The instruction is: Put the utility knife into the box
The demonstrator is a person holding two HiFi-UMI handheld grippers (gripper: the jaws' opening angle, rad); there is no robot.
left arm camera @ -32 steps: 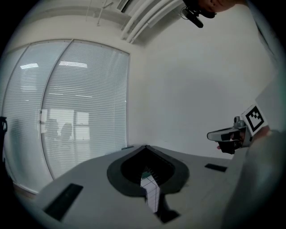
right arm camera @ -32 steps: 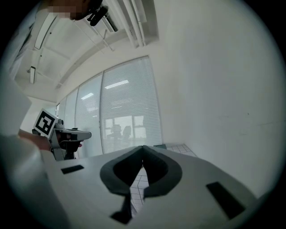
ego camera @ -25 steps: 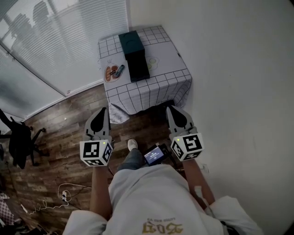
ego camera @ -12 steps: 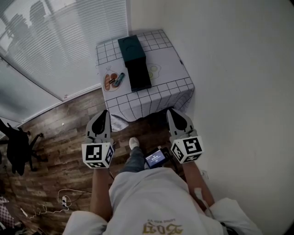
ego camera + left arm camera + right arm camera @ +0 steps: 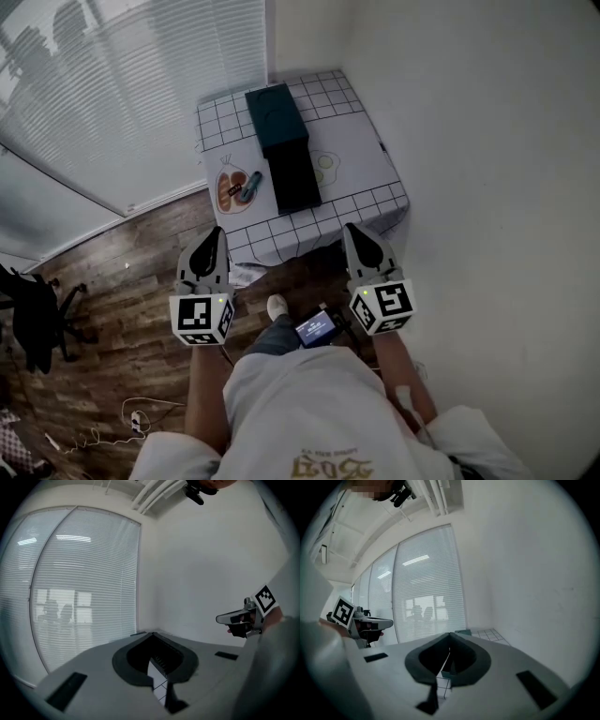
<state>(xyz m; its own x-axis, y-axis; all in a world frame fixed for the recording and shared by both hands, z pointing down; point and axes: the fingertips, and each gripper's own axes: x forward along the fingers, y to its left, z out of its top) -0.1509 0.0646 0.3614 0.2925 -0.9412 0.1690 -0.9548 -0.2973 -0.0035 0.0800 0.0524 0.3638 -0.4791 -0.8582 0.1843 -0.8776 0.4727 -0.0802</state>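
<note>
The utility knife point(image 5: 247, 187), blue-green and dark, lies on an orange oval patch at the left of the small table point(image 5: 361, 164), which has a checked cloth. Beside it is the dark teal box point(image 5: 276, 115), with a black part point(image 5: 295, 178) lying open toward me. My left gripper point(image 5: 215, 232) and right gripper point(image 5: 352, 229) hang side by side short of the table's near edge, over the floor, both shut and empty. In the left gripper view the jaws point(image 5: 152, 634) meet at the tips. The right gripper view point(image 5: 450, 634) shows the same, with the teal box seen through the gap.
A white wall runs along the right and a window with blinds along the left. The floor is wood planks, with a black chair point(image 5: 36, 314) at far left and cables point(image 5: 136, 417) near my feet. A small screen device point(image 5: 317, 328) hangs at the person's waist.
The table has come nearer and lower in the head view as the person walks toward it. Both grippers stay shut and level in front of the body.
</note>
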